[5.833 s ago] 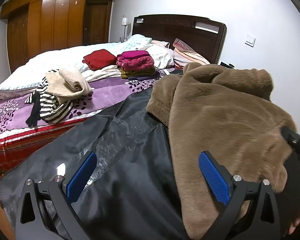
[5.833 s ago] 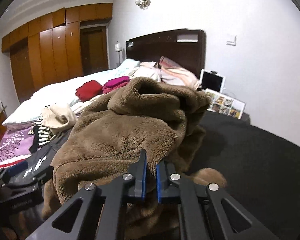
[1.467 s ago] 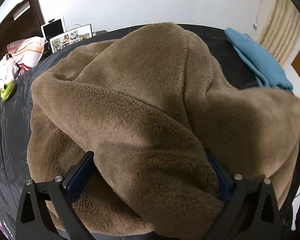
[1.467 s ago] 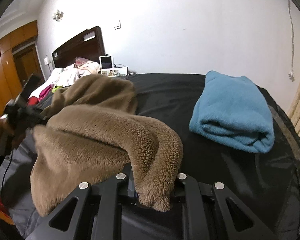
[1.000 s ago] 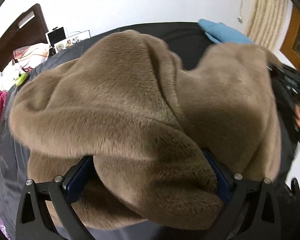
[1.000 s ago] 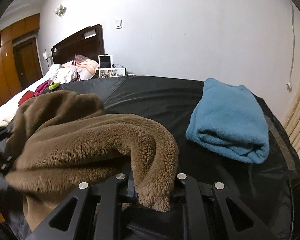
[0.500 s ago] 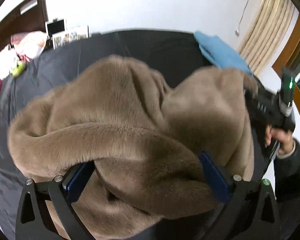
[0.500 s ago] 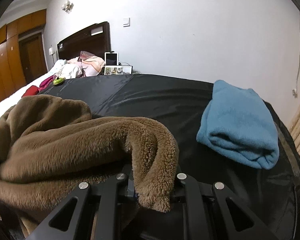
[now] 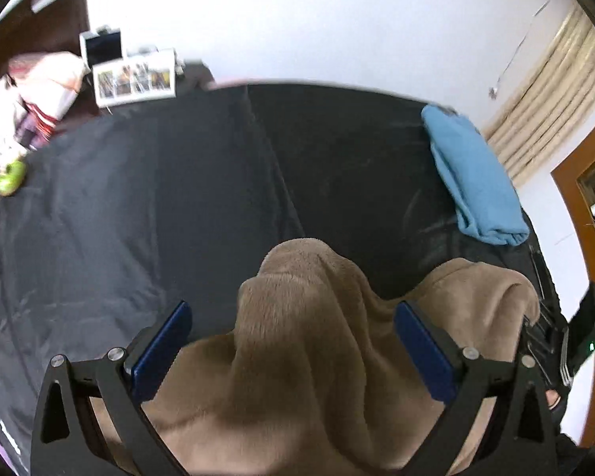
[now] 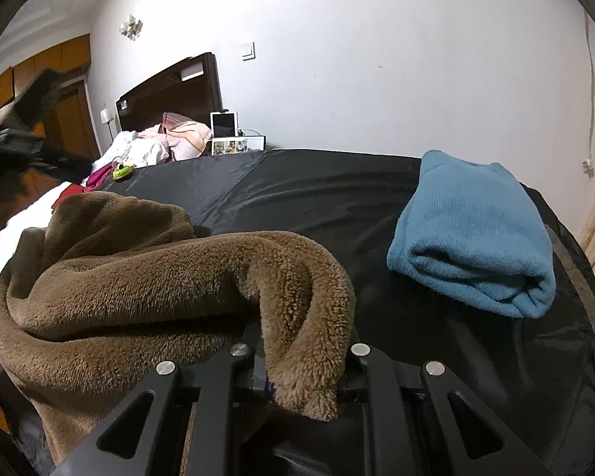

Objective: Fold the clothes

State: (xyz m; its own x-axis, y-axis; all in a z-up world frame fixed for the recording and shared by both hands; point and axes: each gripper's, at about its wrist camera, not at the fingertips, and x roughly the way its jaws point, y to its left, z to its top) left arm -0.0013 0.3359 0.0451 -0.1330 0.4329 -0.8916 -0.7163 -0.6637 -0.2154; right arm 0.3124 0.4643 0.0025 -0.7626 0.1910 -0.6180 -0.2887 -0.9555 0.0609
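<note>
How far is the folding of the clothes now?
Done: one blue garment lies folded on the black sheet. In hand: the brown fleece garment, bunched and unfolded; the right tool is shut on its edge, the left tool stands open around a hump. Left: folding the fleece and the clothes near the headboard.

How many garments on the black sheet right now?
2. A brown fleece at the near edge, one end clamped in the right gripper; a folded blue one at the far right. More may be out of frame.
</note>
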